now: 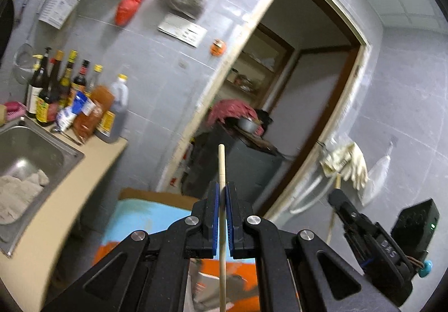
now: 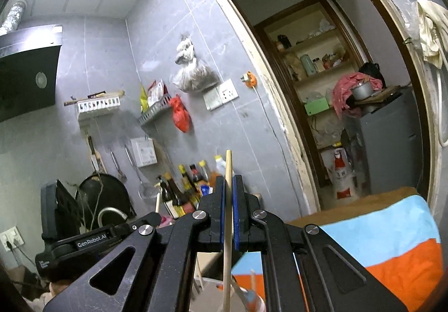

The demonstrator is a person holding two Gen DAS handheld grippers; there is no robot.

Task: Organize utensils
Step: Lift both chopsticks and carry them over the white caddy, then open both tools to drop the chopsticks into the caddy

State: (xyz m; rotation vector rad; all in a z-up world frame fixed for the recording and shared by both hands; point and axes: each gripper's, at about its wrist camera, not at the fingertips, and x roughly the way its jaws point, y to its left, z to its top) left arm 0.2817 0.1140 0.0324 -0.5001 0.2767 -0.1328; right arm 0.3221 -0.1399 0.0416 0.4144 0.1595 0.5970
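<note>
My left gripper (image 1: 223, 188) is shut on a pale wooden chopstick (image 1: 221, 163) that stands upright between the blue pads, its tip above the fingers and its shaft running down out of view. My right gripper (image 2: 229, 181) is shut on a second wooden chopstick (image 2: 228, 163), also upright between the blue pads. Both grippers are raised and point at the grey tiled wall and the doorway. The right gripper also shows at the lower right of the left wrist view (image 1: 364, 225). The left gripper body shows at the lower left of the right wrist view (image 2: 70, 228).
A steel sink (image 1: 42, 149) with a cloth sits at left beside the beige counter (image 1: 84, 180), with several sauce bottles (image 1: 64, 93) behind it. A blue and orange cloth (image 2: 386, 239) lies below. An open doorway (image 2: 336, 88) leads to shelves and a grey cabinet (image 2: 392, 149).
</note>
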